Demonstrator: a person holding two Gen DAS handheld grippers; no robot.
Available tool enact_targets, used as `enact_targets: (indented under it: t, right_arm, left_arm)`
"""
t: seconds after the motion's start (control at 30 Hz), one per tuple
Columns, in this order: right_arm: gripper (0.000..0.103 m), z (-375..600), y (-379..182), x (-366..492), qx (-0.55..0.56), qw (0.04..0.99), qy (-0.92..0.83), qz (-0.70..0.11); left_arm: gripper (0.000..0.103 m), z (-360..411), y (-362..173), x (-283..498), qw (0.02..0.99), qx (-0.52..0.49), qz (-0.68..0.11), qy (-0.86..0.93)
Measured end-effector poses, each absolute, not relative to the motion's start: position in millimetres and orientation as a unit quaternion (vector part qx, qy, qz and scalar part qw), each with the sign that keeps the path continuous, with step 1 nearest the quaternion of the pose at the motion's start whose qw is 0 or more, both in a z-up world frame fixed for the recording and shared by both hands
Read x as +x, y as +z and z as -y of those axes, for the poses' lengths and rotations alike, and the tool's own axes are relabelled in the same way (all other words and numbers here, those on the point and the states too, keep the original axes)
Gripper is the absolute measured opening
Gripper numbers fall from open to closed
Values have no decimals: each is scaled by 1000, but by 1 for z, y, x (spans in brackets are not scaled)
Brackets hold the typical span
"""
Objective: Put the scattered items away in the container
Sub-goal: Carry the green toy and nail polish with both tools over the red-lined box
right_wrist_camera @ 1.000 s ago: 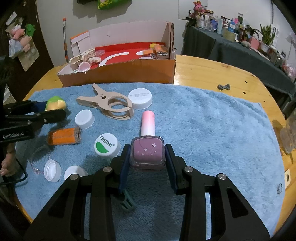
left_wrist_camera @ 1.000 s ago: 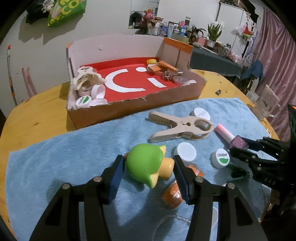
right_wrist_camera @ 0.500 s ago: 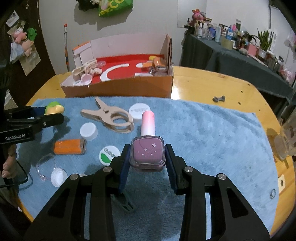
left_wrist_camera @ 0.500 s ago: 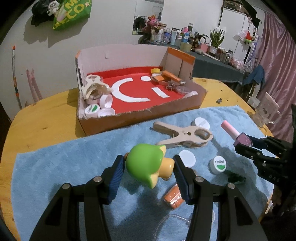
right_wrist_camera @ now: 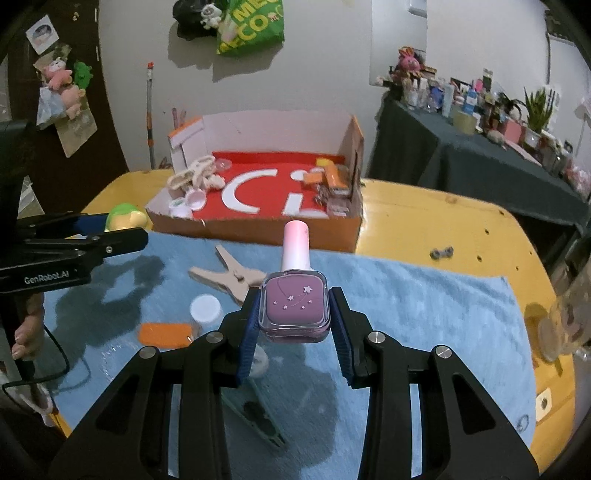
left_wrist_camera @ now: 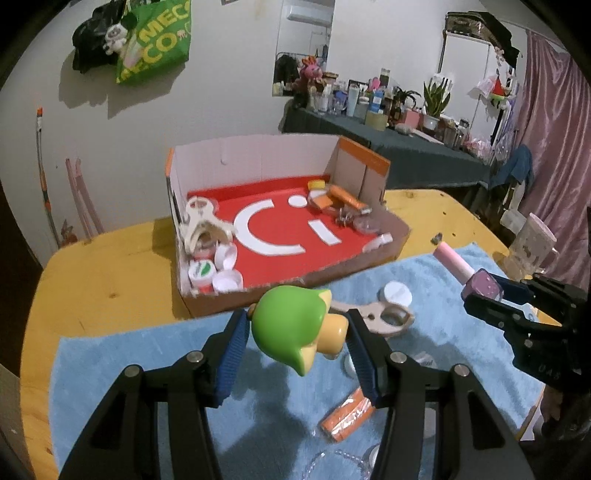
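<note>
Two hand-held grippers hang above a blue towel [right_wrist_camera: 424, 295], each angled downward and each carrying a load clear of the cloth. The left gripper [left_wrist_camera: 293, 341] pinches a green and yellow toy [left_wrist_camera: 295, 328] between its blue pads, the toy's pointed green tip hanging below the fingers. The right gripper [right_wrist_camera: 293, 325] clamps a purple nail polish bottle [right_wrist_camera: 294, 306] by its square sides, the star-printed face up and the pink cap pointing away from the camera. In the right wrist view, part of a person's hand [right_wrist_camera: 27, 330] shows at the left edge, under the left gripper's body.

Scattered items lie on the towel beneath them: an orange tube [right_wrist_camera: 165, 335], a white cap [right_wrist_camera: 204, 308], a beige wooden clip [right_wrist_camera: 231, 281], a grey-green clip [right_wrist_camera: 255, 417] directly under the right gripper, and a second white cap [left_wrist_camera: 397, 293] near the towel's far edge.

Beyond the towel, on the yellow wooden table [left_wrist_camera: 110, 288], stands the open cardboard box [left_wrist_camera: 258, 291] with a red floor and white lettering; it holds another wooden clip, several caps and orange pieces along its left and right sides. A small metal piece [right_wrist_camera: 441, 253] lies on the bare wood to the right of the box.

Further back are a dark-draped side table [right_wrist_camera: 461, 162] crowded with bottles and plants, a green bag [right_wrist_camera: 251, 26] on the white wall, and a pink curtain [left_wrist_camera: 554, 129].
</note>
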State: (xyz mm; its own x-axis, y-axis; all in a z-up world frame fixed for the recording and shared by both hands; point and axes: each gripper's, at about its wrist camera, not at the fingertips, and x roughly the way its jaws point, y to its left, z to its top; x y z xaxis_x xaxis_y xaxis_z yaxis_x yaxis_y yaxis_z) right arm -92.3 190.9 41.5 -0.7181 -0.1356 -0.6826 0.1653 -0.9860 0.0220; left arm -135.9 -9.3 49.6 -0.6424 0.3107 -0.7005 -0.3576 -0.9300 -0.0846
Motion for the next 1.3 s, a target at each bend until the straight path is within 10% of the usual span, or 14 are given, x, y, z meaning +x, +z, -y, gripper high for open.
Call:
enact_targets:
  t: [1.3]
  right_arm:
    - [34,-172,99,-135,316,110,-941,-44]
  left_arm:
    - [56,-18,87,-164,180,-349,-57,918]
